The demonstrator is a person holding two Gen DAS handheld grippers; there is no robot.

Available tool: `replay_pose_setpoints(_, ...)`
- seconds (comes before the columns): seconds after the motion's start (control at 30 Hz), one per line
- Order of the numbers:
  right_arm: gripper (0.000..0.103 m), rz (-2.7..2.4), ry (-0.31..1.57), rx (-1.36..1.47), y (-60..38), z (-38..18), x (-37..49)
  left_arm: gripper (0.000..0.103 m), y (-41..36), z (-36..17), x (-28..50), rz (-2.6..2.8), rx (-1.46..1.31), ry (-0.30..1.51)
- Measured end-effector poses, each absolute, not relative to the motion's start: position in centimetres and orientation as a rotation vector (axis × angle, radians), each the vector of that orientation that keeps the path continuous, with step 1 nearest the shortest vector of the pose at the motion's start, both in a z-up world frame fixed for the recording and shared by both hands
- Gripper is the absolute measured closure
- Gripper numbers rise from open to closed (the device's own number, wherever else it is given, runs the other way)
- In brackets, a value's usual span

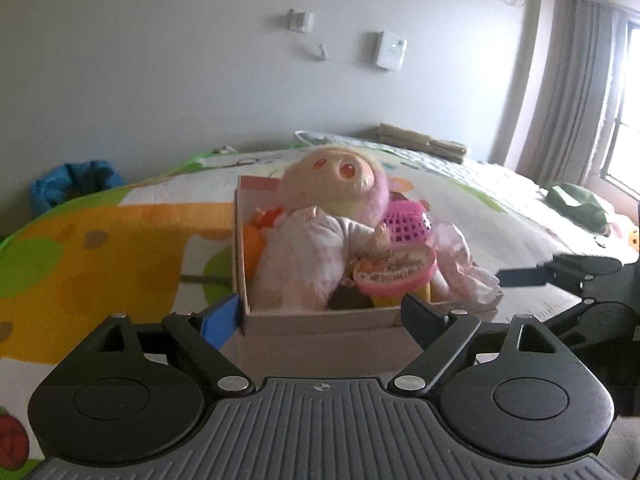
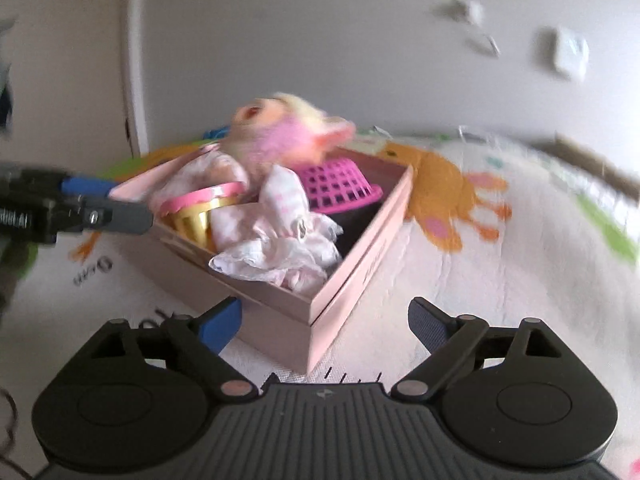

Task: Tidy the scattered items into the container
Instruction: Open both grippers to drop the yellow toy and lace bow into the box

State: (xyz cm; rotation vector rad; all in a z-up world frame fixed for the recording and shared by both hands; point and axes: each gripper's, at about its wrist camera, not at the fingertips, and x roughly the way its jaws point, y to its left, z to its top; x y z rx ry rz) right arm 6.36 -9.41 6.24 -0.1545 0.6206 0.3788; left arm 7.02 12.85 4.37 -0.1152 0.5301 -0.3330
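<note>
Doll (image 1: pixel 316 256) in box (image 1: pixel 320 320), seemingly just beyond open left gripper (image 1: pixel 322 314)

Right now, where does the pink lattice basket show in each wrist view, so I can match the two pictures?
Left wrist view: the pink lattice basket sits right of centre, at the far right of the cardboard box, behind the plush doll's raised arm.
Right wrist view: the basket lies at centre, tipped on its side against the box's far wall.
Shared landmark: the doll with its pink-and-cream furry head.
</note>
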Motion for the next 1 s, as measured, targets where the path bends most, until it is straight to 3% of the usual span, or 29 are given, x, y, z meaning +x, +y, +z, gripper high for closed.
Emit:
replay_pose_setpoints(0.33, 0.013, 0.343, 0.565, -0.053, -11.4, 6.2, 7.7, 0.013, 9.7, 3.9, 8.9, -0.339, -0.016, 0.538)
replay_pose_setpoints(0.57, 0.008, 0.451, 0.527, -0.072, -9.7, 5.6, 7.3, 0.008, 9.4, 3.6, 8.7, -0.370, 0.024, 0.526)
replay_pose_setpoints(1.0, 0.009, 0.393, 0.489, -0.087, -10.3, 5.2, 6.2, 0.004, 7.4, 3.2, 12.0, -0.396, 0.093, 0.503)
